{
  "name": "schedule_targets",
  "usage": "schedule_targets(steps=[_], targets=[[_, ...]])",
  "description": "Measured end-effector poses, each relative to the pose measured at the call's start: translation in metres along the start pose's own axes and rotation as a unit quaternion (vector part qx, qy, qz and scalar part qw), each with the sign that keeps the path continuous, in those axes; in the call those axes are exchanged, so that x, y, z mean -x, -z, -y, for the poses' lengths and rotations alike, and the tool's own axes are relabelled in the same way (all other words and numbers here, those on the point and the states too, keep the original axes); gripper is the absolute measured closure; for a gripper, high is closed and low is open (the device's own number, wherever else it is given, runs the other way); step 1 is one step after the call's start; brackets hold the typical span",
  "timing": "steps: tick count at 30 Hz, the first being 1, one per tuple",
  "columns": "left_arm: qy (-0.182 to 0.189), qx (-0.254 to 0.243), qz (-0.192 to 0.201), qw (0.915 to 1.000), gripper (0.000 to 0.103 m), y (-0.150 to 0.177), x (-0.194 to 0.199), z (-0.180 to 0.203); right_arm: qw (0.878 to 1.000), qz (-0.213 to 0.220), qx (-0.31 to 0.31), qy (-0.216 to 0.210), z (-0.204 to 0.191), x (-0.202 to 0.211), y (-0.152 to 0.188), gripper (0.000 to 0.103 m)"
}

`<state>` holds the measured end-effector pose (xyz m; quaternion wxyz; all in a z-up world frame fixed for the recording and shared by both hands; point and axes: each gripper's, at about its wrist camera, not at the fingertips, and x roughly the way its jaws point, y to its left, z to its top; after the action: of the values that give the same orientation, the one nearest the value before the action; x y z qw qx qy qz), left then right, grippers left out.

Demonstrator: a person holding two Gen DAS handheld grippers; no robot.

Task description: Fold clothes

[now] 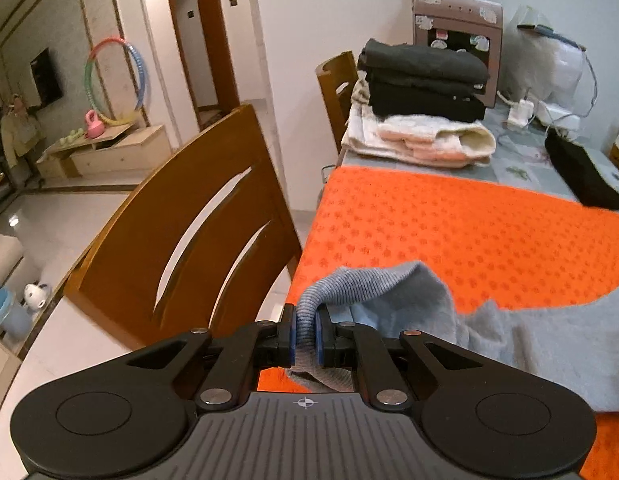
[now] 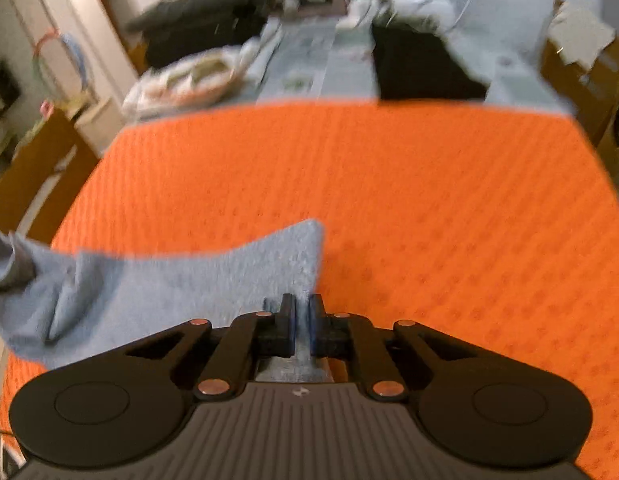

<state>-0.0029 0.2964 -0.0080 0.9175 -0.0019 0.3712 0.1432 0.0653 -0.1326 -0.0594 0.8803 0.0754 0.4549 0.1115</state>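
While the left gripper [image 1: 305,334] has its jaws clenched on the ribbed cuff of a grey-blue sock [image 1: 509,336], the right gripper [image 2: 302,322] grasps its toe end over the orange mat [image 2: 389,180] on the worktop.

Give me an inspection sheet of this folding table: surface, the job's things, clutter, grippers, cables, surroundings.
Surface: orange mat covering the near part of the table.
Job's things: blue-grey sock stretched over the mat; stack of folded clothes at the far end.
Clutter: black pouch, water dispenser, plastic bag.
Grippers: left gripper shut on the sock's ribbed cuff; right gripper closed on the sock's other end.
Cables: white charger and cords on the far side.
Surroundings: wooden chair, hula hoop.
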Motion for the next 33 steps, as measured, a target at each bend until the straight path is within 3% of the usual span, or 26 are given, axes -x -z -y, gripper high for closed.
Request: schedule_targets(steps=[7,12,16,20,28,30,31,32,33], targets=[[0.044,-0.013,0.028,0.9986,0.092,-0.039,-0.029,0.014,0.998,0.043,-0.007,0.047,0.013,0.016,-0.046,0.096],[0.06,-0.042,0.024,0.9971,0.09,-0.055,-0.064,0.034,0.996,0.043,-0.033,0.069,0.032,-0.004,-0.059,0.094],[0.07,-0.057,0.024,0.9956,0.083,-0.052,-0.086,0.04,0.995,0.029,-0.041,0.088,0.039,-0.023,-0.056,0.091],[0.094,-0.043,0.017,0.9945,0.066,-0.053,-0.092,0.033,0.994,0.033,-0.052,0.096,0.034,-0.02,-0.048,0.069],[0.121,-0.037,-0.008,0.992,0.06,-0.039,-0.082,0.028,0.996,-0.019,-0.064,0.063,0.022,-0.045,-0.026,0.064],[0.124,-0.036,-0.012,0.9915,0.059,-0.034,-0.078,0.028,0.995,-0.025,-0.07,0.06,0.021,-0.053,-0.023,0.066],[0.126,-0.036,-0.014,0.9913,0.059,-0.032,-0.075,0.028,0.995,-0.022,-0.07,0.062,0.021,-0.053,-0.023,0.08],[0.127,-0.035,-0.016,0.9911,0.059,-0.03,-0.073,0.028,0.995,-0.018,-0.07,0.065,0.021,-0.053,-0.023,0.099],[0.128,-0.036,-0.016,0.991,0.058,-0.027,-0.071,0.029,0.995,-0.014,-0.07,0.068,0.021,-0.053,-0.024,0.099]])
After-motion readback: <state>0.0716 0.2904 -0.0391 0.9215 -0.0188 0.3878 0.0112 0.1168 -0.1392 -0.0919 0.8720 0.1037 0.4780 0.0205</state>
